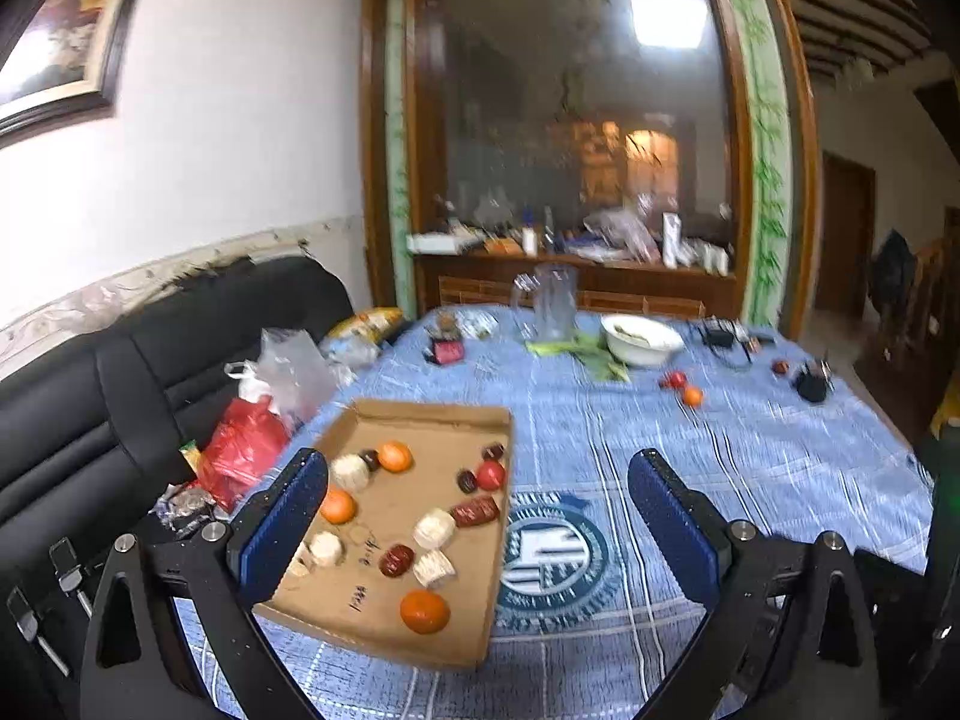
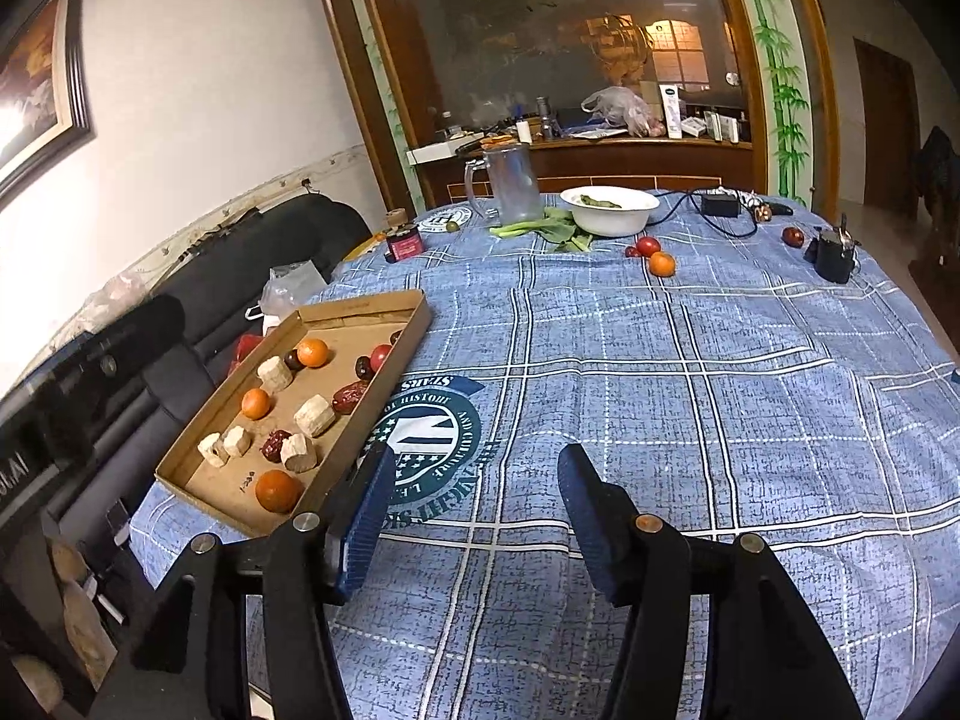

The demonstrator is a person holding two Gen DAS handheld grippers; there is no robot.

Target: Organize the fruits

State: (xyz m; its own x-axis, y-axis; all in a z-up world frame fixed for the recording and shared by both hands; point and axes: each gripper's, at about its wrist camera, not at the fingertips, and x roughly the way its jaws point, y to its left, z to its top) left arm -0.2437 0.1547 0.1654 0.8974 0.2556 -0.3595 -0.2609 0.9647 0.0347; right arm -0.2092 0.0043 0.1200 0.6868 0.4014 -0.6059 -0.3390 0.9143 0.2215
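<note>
Both grippers, left gripper (image 1: 480,516) and right gripper (image 2: 474,504), are hovering apart and empty, loose orange (image 2: 662,263) lying far ahead near the table's far edge, nearer the right.

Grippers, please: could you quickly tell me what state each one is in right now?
Left gripper: open, holding nothing.
Right gripper: open, holding nothing.

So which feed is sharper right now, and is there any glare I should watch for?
Right wrist view is sharper: cardboard tray and tablecloth emblem read crisply. Left wrist view is motion-smeared, with the glass pitcher blurred and a bright ceiling-light reflection on the cabinet glass. Both bend straight lines, fisheye-style.
</note>
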